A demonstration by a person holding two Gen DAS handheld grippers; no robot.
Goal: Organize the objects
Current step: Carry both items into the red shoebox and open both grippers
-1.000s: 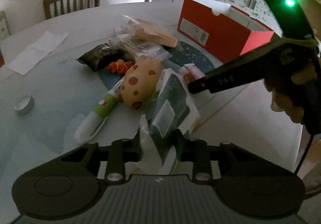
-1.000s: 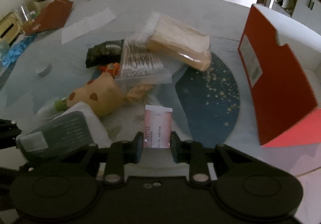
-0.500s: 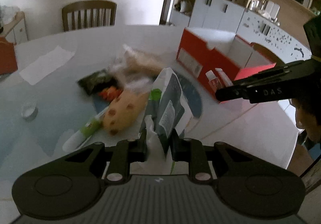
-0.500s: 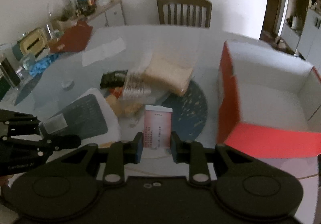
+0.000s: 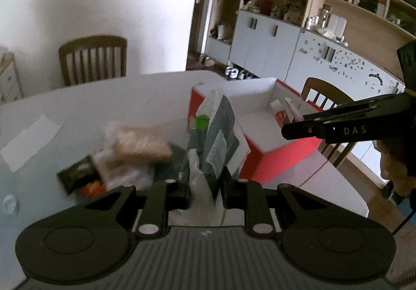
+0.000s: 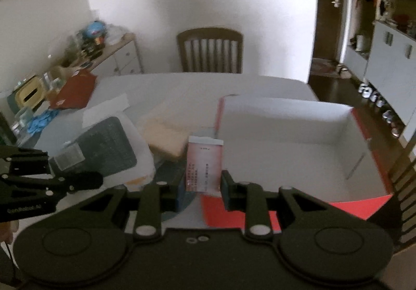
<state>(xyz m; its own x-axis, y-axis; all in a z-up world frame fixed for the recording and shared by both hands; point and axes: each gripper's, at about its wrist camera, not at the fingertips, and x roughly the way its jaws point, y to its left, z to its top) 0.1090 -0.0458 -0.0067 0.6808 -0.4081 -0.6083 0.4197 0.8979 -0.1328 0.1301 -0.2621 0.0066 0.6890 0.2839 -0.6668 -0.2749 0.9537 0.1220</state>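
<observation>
My left gripper (image 5: pixel 203 187) is shut on a dark green and white pouch (image 5: pixel 218 141), held up above the table; the pouch also shows in the right wrist view (image 6: pixel 109 147). My right gripper (image 6: pixel 203 186) is shut on a small pink and white box (image 6: pixel 205 163), held just over the near left corner of the open red shoebox (image 6: pixel 286 144). The shoebox (image 5: pixel 262 113) has a white inside. In the left wrist view the pink box (image 5: pixel 286 110) hangs over the shoebox at the right gripper's fingertips.
On the round table (image 5: pixel 91 105) lie a tan packet (image 5: pixel 140 144), a clear bag (image 5: pixel 122 173), a dark sachet (image 5: pixel 78 175), an orange item (image 5: pixel 95 187) and a white paper (image 5: pixel 31 141). Chairs (image 6: pixel 210 50) stand around. A cluttered sideboard (image 6: pixel 78 61) stands left.
Both grippers have risen with their loads and moved toward the shoebox. The pink box has gone from the table mat to above the shoebox's near corner.
</observation>
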